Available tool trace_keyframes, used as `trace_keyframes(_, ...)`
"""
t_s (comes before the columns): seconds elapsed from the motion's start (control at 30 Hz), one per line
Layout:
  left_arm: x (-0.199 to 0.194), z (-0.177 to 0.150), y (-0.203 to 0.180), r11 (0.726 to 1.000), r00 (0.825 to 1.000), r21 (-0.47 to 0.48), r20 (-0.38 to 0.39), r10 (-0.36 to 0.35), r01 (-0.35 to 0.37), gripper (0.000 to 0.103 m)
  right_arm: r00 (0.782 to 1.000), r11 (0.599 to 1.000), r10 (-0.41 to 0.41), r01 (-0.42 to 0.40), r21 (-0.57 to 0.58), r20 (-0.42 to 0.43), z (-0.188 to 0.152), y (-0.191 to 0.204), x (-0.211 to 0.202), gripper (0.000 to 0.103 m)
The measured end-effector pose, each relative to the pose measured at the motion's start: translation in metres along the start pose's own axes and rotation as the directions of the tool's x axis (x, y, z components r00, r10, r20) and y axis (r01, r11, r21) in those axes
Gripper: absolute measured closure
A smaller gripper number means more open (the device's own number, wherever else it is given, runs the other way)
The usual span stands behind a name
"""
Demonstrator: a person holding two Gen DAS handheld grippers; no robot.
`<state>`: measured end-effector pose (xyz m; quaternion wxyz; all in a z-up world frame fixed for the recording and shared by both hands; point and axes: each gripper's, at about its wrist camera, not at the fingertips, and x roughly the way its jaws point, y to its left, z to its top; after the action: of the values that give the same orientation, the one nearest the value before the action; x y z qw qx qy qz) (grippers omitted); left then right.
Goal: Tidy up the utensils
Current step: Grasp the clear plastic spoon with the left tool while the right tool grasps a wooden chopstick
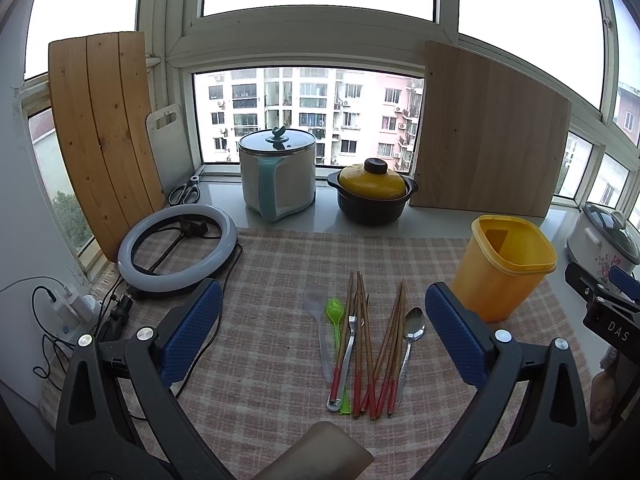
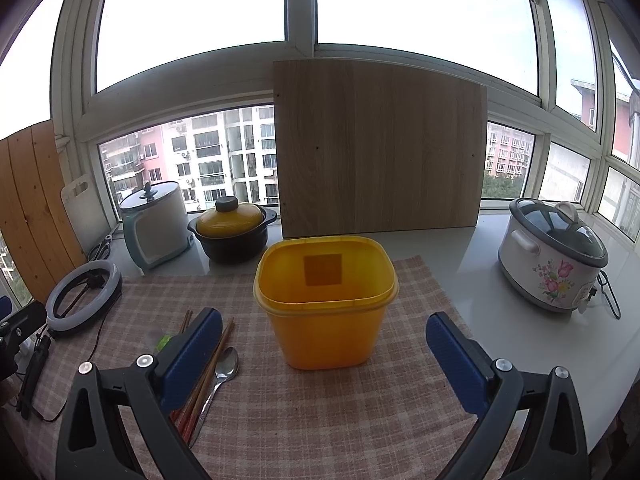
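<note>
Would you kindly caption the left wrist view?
Open left gripper above chopsticks, spoons and fork on checked cloth, beside yellow bin.

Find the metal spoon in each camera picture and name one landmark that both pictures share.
Left wrist view: the metal spoon lies right of centre on the checked cloth, at the right end of the utensil row, beside the chopsticks.
Right wrist view: the metal spoon sits lower left, just right of the gripper's left finger.
Shared landmark: the yellow tub, to the spoon's right.
</note>
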<state>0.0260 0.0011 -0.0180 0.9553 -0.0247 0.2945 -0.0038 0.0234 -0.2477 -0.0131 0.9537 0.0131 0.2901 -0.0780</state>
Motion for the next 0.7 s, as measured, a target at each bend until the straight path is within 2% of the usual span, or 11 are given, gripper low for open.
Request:
trace_keyframes(0.13,0.013,0.006,0.008,1.0,0.999,0.001,-0.032,-0.009,0.009,0.0,0.999,0.999,0.032,-0.032,-0.011,-0.03,-0.001,0.002,0.011,0.0)
trace_keyframes(0.23,0.027,0.008,0.019,1.0,0.997,-0.002,-0.081,-0.003,0.003,0.0,0.991,0.992,0.121,-0.122,-0.015,-0.051,-0.004,0.003,0.018,0.0)
trace_keyframes(0.33,0.046,0.003,0.032,0.998,0.99,0.015,-0.129,-0.059,0.061,0.0,0.971,0.975,0.224,-0.223,0.016,-0.082,-0.01,0.003,0.026,0.0)
trace_keyframes(0.43,0.065,-0.006,0.045,0.994,0.977,0.007,-0.182,-0.109,0.113,0.0,0.967,0.974,0.224,-0.225,0.007,-0.122,-0.018,0.009,0.034,0.0)
trace_keyframes(0.5,0.078,-0.012,0.052,0.991,0.964,-0.009,-0.232,-0.13,0.132,0.004,0.964,0.977,0.208,-0.212,-0.008,-0.166,-0.024,0.017,0.041,0.002)
trace_keyframes(0.57,0.09,-0.018,0.054,0.988,0.95,-0.009,-0.275,-0.148,0.151,0.012,0.95,0.974,0.224,-0.227,0.011,-0.216,-0.03,0.022,0.05,0.007)
trace_keyframes(0.67,0.109,-0.027,0.058,0.979,0.912,-0.048,-0.356,-0.204,0.2,0.027,0.914,0.96,0.279,-0.268,0.077,-0.295,-0.041,0.026,0.065,0.015)
trace_keyframes(0.7,0.115,-0.03,0.059,0.975,0.898,-0.073,-0.381,-0.22,0.208,0.035,0.904,0.956,0.292,-0.275,0.097,-0.313,-0.045,0.027,0.069,0.017)
